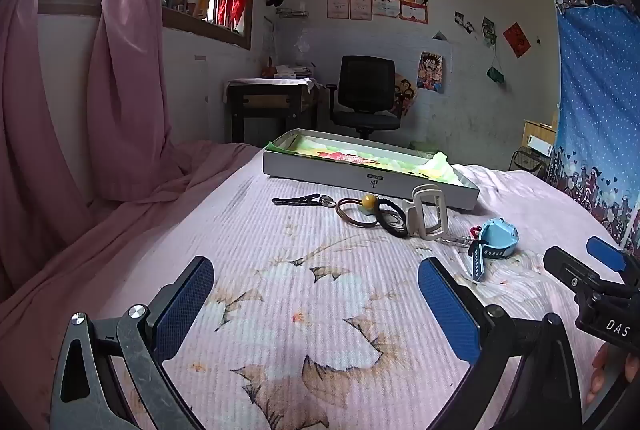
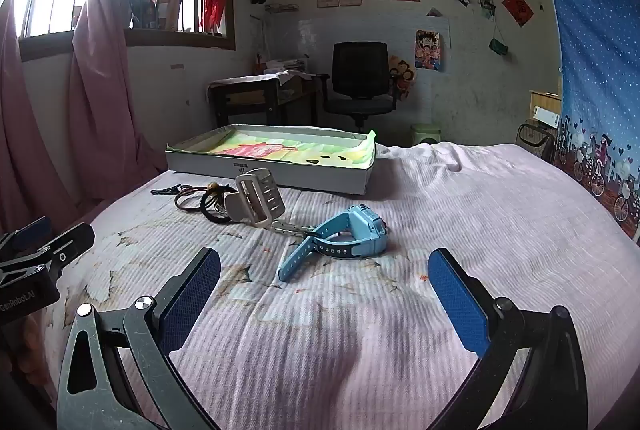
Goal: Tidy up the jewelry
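Jewelry lies in a loose row on the pink bedspread. A black hair clip [image 1: 298, 200] is leftmost, then brown rings with a yellow bead [image 1: 358, 210], black hair ties [image 1: 394, 220], a beige watch band [image 1: 428, 214] and a light blue watch [image 1: 496, 240] [image 2: 344, 230]. Behind them sits a shallow grey box [image 1: 360, 180] [image 2: 280, 172] lined with colourful paper. My left gripper [image 1: 316, 284] is open, short of the row, with nothing between its fingers. My right gripper [image 2: 324, 274] is open too, just in front of the blue watch and apart from it.
The bed's left edge drops off beside a pink curtain [image 1: 120, 90]. A desk [image 1: 268, 98] and a black office chair [image 1: 366, 94] stand beyond the bed. A blue patterned cloth [image 2: 596, 70] hangs on the right. Bare bedspread stretches right of the watch.
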Tool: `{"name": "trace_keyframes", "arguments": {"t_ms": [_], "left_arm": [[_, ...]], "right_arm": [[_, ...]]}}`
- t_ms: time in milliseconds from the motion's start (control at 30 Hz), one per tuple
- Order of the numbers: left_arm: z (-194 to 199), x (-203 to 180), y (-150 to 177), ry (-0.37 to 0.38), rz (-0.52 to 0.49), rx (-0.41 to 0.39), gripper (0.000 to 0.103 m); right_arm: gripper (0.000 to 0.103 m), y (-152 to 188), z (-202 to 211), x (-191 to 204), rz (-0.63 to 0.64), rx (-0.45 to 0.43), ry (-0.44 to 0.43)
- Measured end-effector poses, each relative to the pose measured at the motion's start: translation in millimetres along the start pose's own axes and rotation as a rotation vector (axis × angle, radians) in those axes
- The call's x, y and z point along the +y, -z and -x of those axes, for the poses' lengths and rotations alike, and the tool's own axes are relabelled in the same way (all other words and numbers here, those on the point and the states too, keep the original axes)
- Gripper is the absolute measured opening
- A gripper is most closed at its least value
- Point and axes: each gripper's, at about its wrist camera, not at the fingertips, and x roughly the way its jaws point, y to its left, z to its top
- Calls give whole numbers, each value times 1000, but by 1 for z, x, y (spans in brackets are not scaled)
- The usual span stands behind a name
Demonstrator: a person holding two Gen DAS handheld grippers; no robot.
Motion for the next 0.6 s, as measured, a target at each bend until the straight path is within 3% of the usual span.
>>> {"name": "trace_keyframes", "arguments": {"t_ms": [600], "left_arm": [[0,0,0,0,1,-3,103]], "right_arm": [[102,0,0,0,-6,5,-2]]}}
